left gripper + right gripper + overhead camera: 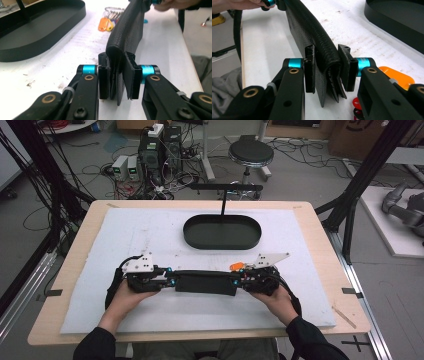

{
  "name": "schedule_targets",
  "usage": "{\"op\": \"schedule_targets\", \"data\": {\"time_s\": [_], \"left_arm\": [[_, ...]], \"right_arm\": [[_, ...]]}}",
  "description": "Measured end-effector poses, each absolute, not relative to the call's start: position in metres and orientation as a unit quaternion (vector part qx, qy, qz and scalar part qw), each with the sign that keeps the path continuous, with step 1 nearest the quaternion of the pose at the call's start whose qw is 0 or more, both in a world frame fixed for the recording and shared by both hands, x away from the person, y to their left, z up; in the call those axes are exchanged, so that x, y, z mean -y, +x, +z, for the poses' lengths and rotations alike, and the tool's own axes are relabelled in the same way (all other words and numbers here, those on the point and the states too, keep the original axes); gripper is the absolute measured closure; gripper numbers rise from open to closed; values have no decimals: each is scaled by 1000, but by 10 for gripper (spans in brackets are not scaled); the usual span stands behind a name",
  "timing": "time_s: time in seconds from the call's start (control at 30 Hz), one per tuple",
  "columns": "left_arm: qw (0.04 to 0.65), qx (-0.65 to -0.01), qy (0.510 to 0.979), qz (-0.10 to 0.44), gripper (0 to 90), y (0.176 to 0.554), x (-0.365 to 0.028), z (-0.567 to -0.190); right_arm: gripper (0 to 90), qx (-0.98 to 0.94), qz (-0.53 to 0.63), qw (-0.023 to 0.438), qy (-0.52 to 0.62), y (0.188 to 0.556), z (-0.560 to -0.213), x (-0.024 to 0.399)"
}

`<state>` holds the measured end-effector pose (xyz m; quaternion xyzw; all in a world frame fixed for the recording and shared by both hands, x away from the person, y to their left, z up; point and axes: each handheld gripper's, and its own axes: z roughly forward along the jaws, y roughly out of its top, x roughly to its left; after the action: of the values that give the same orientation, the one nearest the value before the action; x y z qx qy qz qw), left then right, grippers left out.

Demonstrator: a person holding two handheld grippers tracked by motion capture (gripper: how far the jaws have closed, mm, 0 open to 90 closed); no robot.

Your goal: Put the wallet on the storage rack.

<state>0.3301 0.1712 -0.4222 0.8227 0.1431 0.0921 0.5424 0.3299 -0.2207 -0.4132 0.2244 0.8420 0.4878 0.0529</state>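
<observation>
Cluttered lab floor behind, cables and a stool (250, 154) at 12 o'clock; work happens on a white mat (150, 230) over the wooden table (320, 235). Black leather wallet (206, 282) sits on edge at 6 o'clock of the mat, spine up, held end to end. Left gripper (171, 280) clamps one end, right gripper (237, 281) the other; both sets of pads (103, 81) press the folded leather. Black oval tray (222, 232) lies at 12 o'clock from the wallet, keys (236, 266) with an orange tag just past the right gripper.

Advice: keep both grips level and pull evenly, or the fold twists. In the right gripper view the inner flaps fan out below the pads (310, 71), so the grip may only catch the outer layers. Wallet contents hidden. Key count unclear.
</observation>
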Motion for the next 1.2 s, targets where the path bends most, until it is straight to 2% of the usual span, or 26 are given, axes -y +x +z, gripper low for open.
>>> {"op": "schedule_targets", "data": {"time_s": [0.03, 0.07, 0.13, 0.23, 0.3, 0.4, 0.47, 0.5, 0.57, 0.6, 0.8, 0.97, 1.2], "left_arm": [[545, -144, 821, 92, 690, 330, -171, -423], [545, -141, 822, 87, 579, 332, -167, -425], [539, -143, 825, 89, 494, 333, -164, -427], [525, -142, 835, 84, 434, 338, -153, -435], [526, -135, 836, 80, 453, 341, -150, -437], [532, -123, 834, 76, 599, 342, -149, -438], [533, -116, 834, 82, 659, 341, -149, -437], [534, -108, 835, 78, 688, 341, -149, -437], [533, -108, 835, 79, 701, 340, -149, -436], [535, -105, 835, 78, 729, 339, -149, -435], [540, -96, 830, 96, 741, 335, -144, -426], [543, -108, 826, 110, 742, 337, -141, -420], [550, -131, 814, 130, 743, 341, -138, -409]], "right_arm": [[697, -843, 487, 51, 221, 329, -413, 221], [701, -845, 488, 52, 213, 329, -413, 221], [703, -845, 488, 47, 212, 329, -413, 220], [709, -847, 489, 42, 205, 329, -413, 221], [709, -847, 489, 43, 202, 329, -413, 221], [709, -848, 489, 44, 201, 329, -413, 221], [696, -848, 488, 45, 201, 329, -413, 221], [653, -848, 486, 53, 205, 329, -413, 221], [622, -847, 485, 54, 208, 330, -413, 222], [534, -843, 488, 61, 217, 329, -412, 223], [484, -828, 508, 89, 222, 327, -406, 231], [434, -792, 536, 152, 251, 325, -394, 253], [416, -751, 547, 201, 311, 329, -389, 283]]}}
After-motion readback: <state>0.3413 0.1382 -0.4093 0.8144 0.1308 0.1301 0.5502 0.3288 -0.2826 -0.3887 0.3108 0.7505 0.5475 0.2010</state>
